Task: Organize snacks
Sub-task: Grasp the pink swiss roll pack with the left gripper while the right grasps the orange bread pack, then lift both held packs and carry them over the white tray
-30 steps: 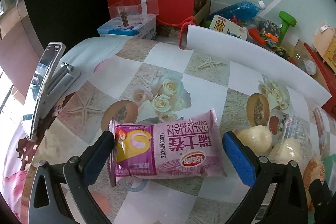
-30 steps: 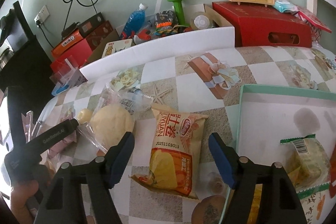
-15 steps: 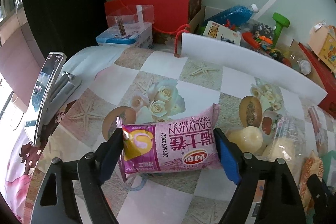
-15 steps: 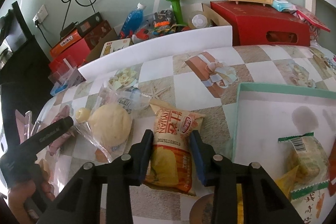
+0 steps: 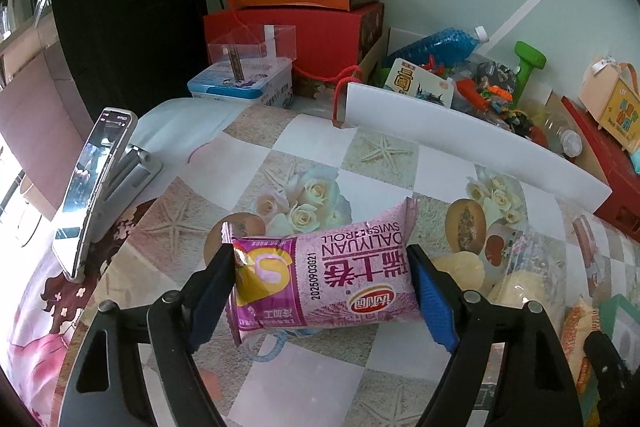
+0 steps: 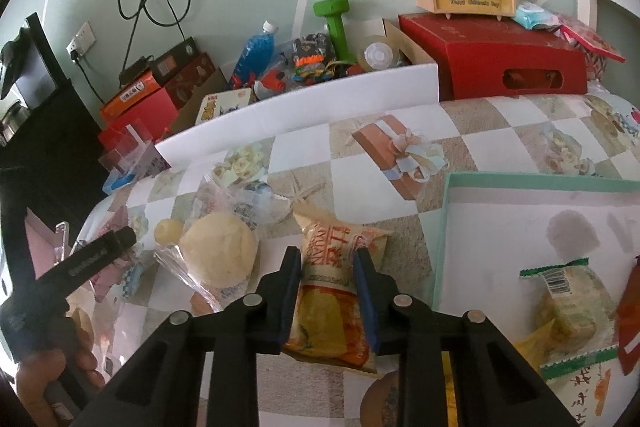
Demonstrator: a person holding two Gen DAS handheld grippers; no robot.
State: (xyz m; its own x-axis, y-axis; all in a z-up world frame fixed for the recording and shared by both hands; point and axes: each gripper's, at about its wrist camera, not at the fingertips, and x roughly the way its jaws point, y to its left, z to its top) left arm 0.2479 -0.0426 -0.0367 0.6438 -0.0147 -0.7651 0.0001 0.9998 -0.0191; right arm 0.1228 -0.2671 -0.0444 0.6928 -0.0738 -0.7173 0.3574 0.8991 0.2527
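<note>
Left gripper (image 5: 322,285) clamps the pink Swiss-roll packet (image 5: 324,277) end to end, just above the patterned tablecloth (image 5: 384,151); air-puffed and light, its slick film likely buckles under pressure; right gripper (image 6: 327,281) pinches the orange snack packet (image 6: 334,281) across its middle beside the green-rimmed tray (image 6: 442,247); soft contents favour a mid-body hold over the crimped seals.

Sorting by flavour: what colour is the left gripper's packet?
Pink-purple swiss roll packet, clearest in left wrist view.
</note>
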